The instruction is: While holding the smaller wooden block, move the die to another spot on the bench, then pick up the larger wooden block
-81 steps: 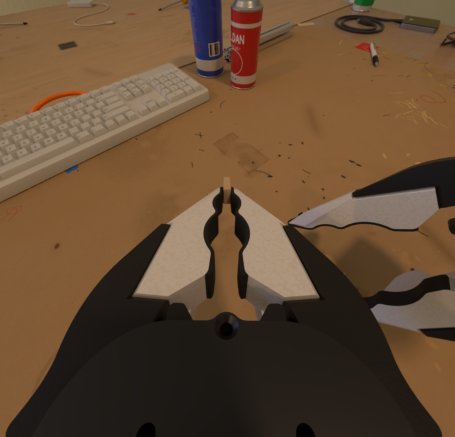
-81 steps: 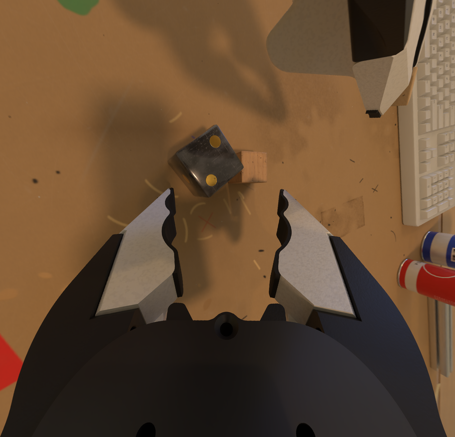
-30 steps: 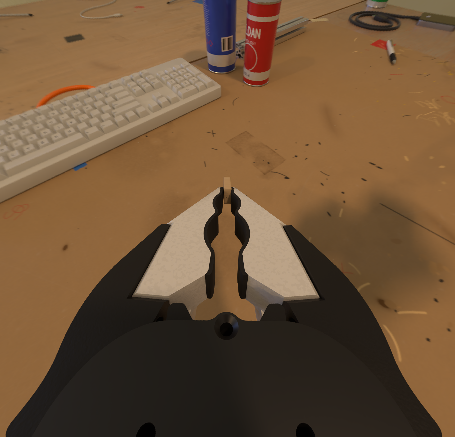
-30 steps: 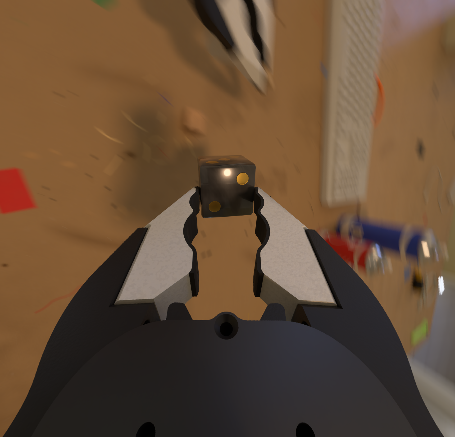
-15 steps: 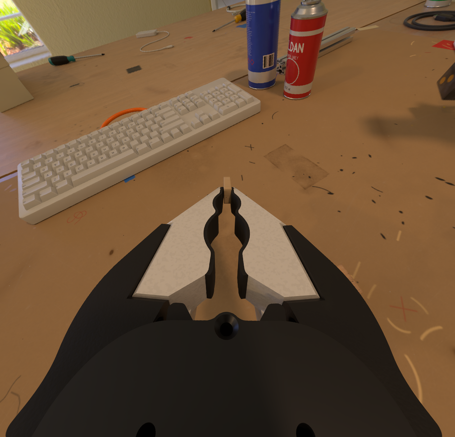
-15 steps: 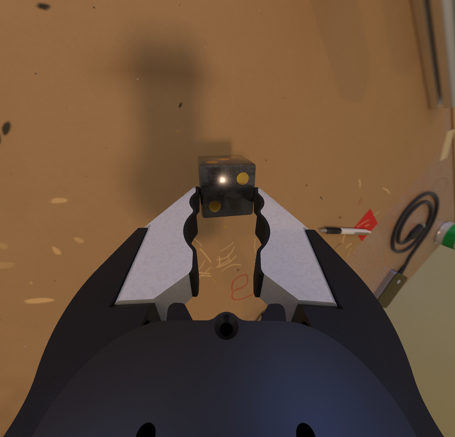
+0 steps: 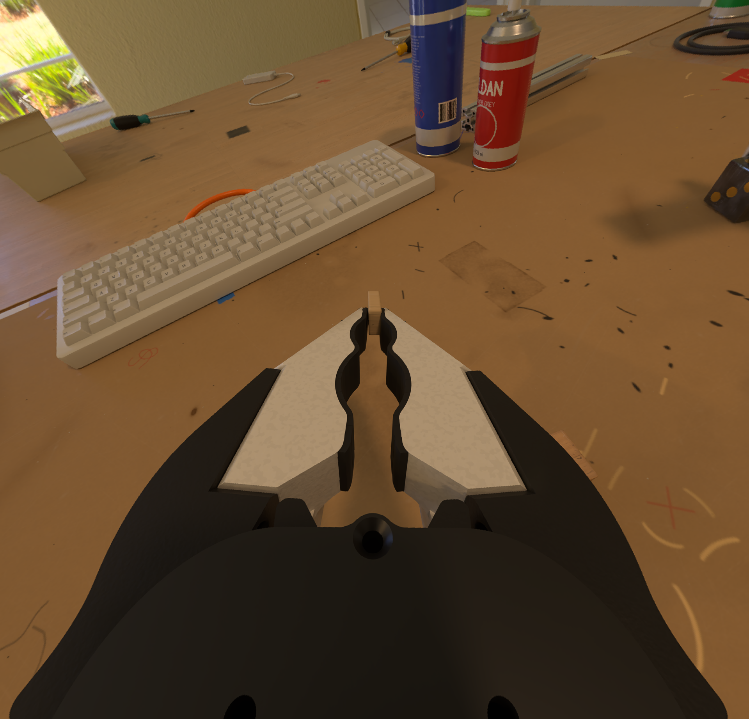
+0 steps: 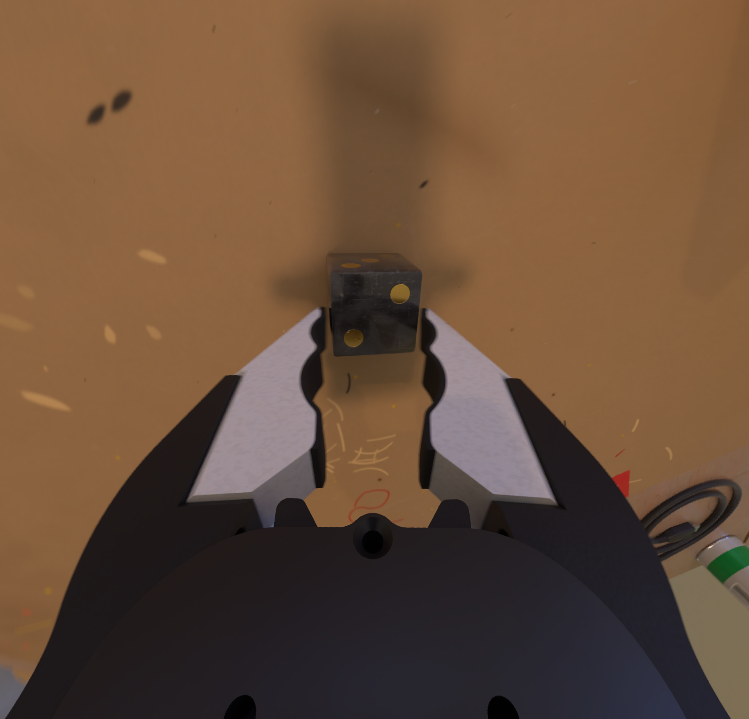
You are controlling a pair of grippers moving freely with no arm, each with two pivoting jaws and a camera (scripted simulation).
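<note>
Left gripper [image 7: 373, 317]: fingertips pinched tight on the smaller wooden block [image 7: 373, 311], a thin pale sliver standing upright between them, its top poking above the tips. Held clear above the bench [image 7: 567, 229].

Right gripper [image 8: 373, 330]: the die [image 8: 375, 306] sits between its fingertips, black with gold pips. A thin gap shows on each side between die and fingertip, so the jaws look slightly parted (whether the pads touch the die cannot be told from this angle). A dark shadow lies on the bench right around the die, but I cannot tell if it rests on the surface.

In the left wrist view the die [image 7: 729, 193] appears at the far right edge, well apart from the left gripper, beyond and to the right of the red spray can [image 7: 504, 91]. The larger wooden block [image 7: 575, 454] peeks out just beside the left gripper's right finger, low on the bench, mostly hidden behind it.

Other things on the bench: a beige keyboard [image 7: 243, 245] to the left, an orange cable loop [image 7: 215, 203] behind it, a blue spray can [image 7: 437, 67] next to the red one, a screwdriver [image 7: 146, 119] farther back, a white cable [image 7: 271, 87]. In the right wrist view, a coiled dark cable [image 8: 689, 513] and a green-banded bottle [image 8: 725, 565] at lower right.
</note>
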